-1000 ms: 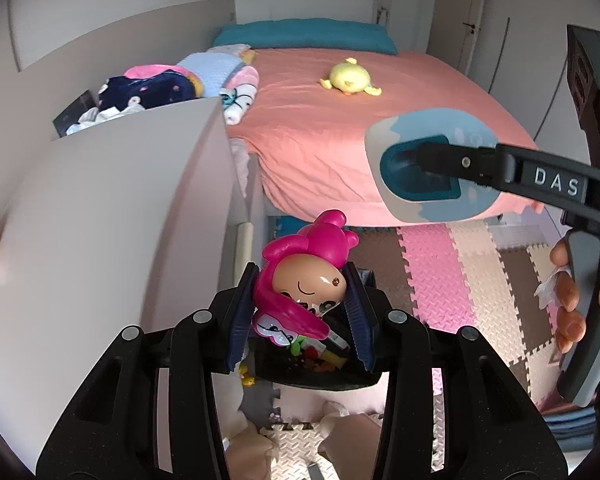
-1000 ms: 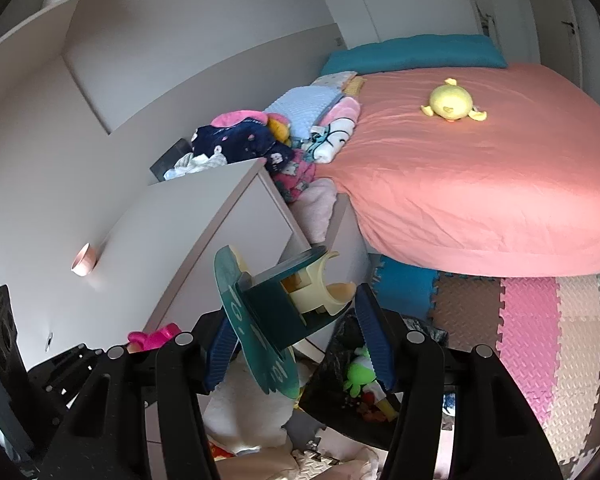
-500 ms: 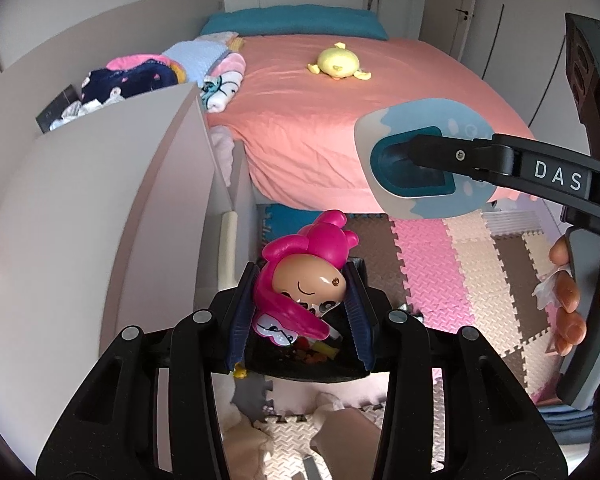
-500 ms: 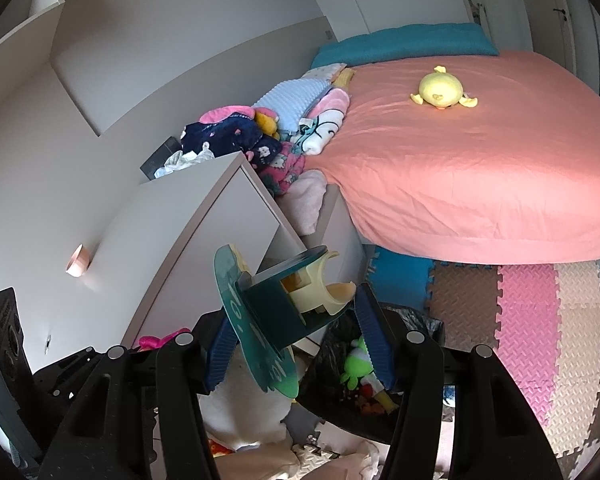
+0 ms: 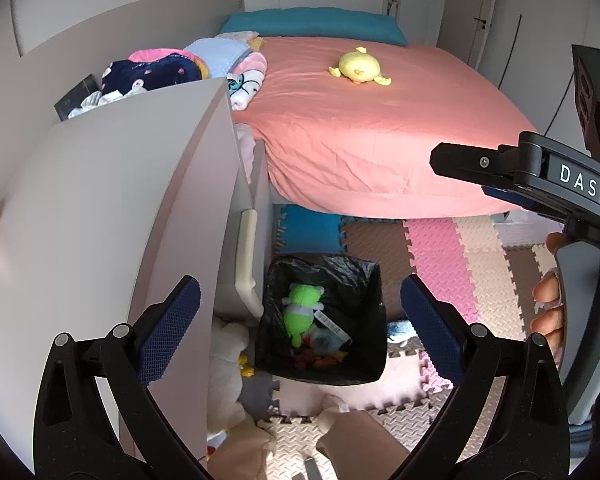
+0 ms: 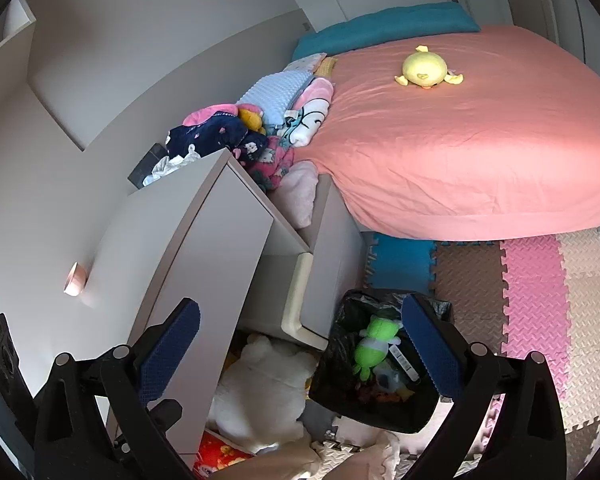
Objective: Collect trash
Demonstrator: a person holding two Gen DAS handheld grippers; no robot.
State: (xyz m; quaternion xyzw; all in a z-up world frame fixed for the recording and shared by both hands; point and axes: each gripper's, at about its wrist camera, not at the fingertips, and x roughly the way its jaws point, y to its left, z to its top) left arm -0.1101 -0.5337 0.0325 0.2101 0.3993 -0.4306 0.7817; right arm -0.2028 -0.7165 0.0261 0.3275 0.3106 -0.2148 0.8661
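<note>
Both the left gripper (image 5: 300, 316) and right gripper (image 6: 300, 332) hang spread wide and empty above the black-lined trash bin (image 5: 365, 376) at the white cabinet's (image 5: 112, 216) foot. Inside, a soft, light green plush frog (image 5: 301, 312) lies lengthwise, head probably toward the bed; pinch its torso.

The right gripper (image 6: 300, 344) hangs with jaws spread wide and empty. Just below sits a black-lined trash bin (image 6: 340, 392) holding a green plush frog (image 6: 374, 344).

Black-lined bin (image 5: 320, 320) upright on floor mats by cabinet; green plush frog (image 5: 301, 310) lying atop toys inside.
</note>
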